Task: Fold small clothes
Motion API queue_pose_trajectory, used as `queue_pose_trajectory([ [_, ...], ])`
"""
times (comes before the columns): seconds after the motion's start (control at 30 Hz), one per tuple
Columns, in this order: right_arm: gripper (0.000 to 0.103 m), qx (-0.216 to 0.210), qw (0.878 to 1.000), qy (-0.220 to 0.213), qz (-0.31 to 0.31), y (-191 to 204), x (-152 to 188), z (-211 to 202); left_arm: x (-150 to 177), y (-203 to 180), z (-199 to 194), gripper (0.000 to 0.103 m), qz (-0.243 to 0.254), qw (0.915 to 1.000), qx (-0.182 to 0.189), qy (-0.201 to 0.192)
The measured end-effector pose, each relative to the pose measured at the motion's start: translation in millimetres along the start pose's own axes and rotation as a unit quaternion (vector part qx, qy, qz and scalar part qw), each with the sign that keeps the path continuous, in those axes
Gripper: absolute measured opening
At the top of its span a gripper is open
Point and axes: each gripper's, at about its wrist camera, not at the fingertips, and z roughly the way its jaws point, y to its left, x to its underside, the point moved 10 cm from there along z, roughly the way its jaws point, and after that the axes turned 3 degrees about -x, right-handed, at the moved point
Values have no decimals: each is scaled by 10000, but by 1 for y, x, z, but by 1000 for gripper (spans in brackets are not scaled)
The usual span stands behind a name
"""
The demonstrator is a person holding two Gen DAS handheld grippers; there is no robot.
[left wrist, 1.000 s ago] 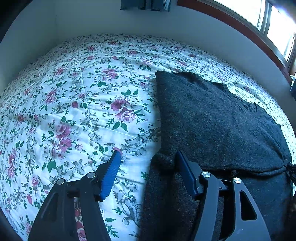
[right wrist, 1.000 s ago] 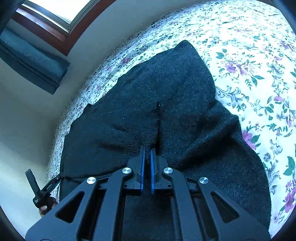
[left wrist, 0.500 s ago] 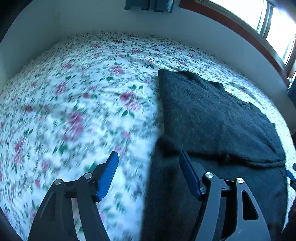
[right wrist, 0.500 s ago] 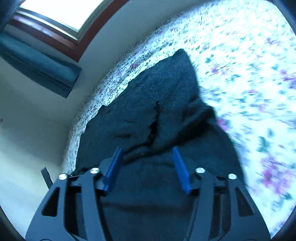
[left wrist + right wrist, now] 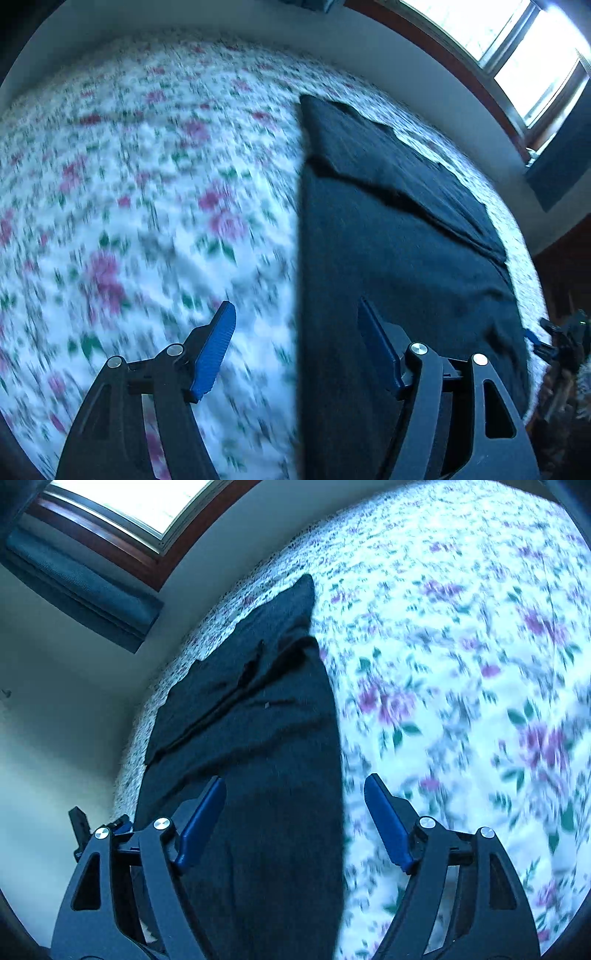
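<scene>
A dark knitted garment lies flat on the floral bedspread, with a folded flap across its far part. My left gripper hovers open over the garment's straight left edge, nothing between its blue pads. In the right wrist view the same garment runs away from me, its right edge straight. My right gripper straddles that edge; its jaws are opening and hold nothing. The other gripper shows at the garment's far left side. Both views are blurred by motion.
A pale wall runs close along the far side of the bed. A window with a wooden frame and a dark curtain sit above it. The floral bedspread spreads wide beside the garment.
My right gripper let go of the garment's fold and opened wide. Both grippers pulled back toward the near end of the garment, which now lies flatter and longer in view.
</scene>
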Motion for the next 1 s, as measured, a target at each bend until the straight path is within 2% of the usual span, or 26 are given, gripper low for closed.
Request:
queue_pose_trajectory([
  [0.1,77,-268,9993,202,155,-1,15,-2,19,-8,-6,68,-112,9988,440,160],
  [0.23,78,-505,9979,402,34,5,36,-10,44,-19,-18,68,-111,9959,868,228],
  [0.37,81,-712,9952,660,-154,16,59,-15,72,-35,-29,68,114,9940,1052,291],
  [0.53,83,-899,9908,929,-390,32,86,-20,93,-43,-41,68,-29,9894,1412,339],
  [0.7,83,-1284,9834,1198,-466,49,112,-27,114,-59,-47,67,-398,9705,2269,706],
  [0.83,83,-1478,9776,1377,-600,60,129,-31,123,-73,-50,67,134,9764,2078,577],
  [0.93,83,-1596,9735,1521,-607,65,139,-33,131,-86,-49,67,299,9735,2167,665],
  [1.0,83,-1644,9717,1574,-636,67,144,-35,133,-92,-48,67,498,9748,2086,617],
])
